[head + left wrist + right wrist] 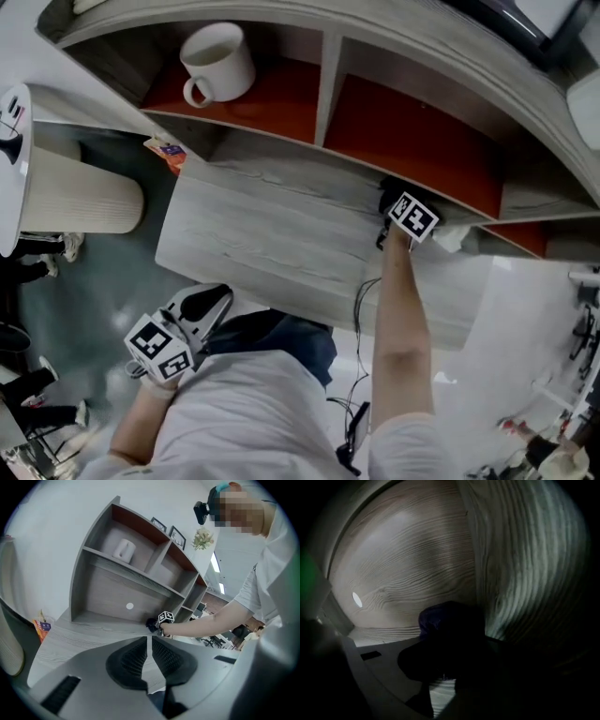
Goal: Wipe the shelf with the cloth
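The grey wooden shelf (323, 70) with red-backed compartments stands on a pale wood desk (262, 244). My right gripper (389, 204) reaches into the low compartment by an upright divider (471, 550). A dark cloth (445, 618) bulges out between its jaws and lies against the shelf's back corner; the jaws are in deep shadow. From the left gripper view the cloth (151, 624) shows just ahead of the right gripper's marker cube (165, 617). My left gripper (217, 298) hangs near my body off the desk's front edge, its jaws together and empty (150, 654).
A white mug (217, 61) stands in the upper left compartment. An orange packet (167, 150) lies at the desk's left end beside a beige ribbed cylinder (80, 192). Something white (452, 236) sits right of the right gripper. Picture frames (177, 537) and flowers (202, 538) top the shelf.
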A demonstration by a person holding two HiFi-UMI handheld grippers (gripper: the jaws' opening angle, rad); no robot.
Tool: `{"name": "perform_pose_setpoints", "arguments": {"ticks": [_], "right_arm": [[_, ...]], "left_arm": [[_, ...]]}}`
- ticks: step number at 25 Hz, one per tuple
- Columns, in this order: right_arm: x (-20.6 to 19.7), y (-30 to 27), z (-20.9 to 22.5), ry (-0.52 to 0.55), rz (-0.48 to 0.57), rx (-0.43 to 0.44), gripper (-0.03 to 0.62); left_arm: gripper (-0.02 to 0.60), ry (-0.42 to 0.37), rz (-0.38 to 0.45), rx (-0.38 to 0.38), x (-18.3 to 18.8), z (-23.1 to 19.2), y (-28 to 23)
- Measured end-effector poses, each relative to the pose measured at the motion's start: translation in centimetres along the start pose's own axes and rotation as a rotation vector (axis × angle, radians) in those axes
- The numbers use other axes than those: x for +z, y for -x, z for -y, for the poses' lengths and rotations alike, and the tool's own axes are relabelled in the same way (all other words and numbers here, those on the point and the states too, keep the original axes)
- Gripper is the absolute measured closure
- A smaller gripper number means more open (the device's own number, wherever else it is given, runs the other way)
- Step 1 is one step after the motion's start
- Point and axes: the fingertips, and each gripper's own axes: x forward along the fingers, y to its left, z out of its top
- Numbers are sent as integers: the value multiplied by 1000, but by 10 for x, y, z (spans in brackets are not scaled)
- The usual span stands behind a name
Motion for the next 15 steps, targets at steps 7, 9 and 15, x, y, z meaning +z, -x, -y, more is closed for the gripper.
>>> {"name": "perform_pose_setpoints", "arguments": {"ticks": [7, 9, 15], "right_arm": [[-16, 18, -1, 36, 8, 2, 497], [-19, 21, -4, 72, 11, 6, 496], [-11, 13, -3, 107, 35, -36, 432]], "left_arm": [[540, -8, -11, -34, 2, -4, -3], [540, -8, -15, -44, 2, -4, -3], [540, -9, -29, -38, -3, -6, -5]]}}
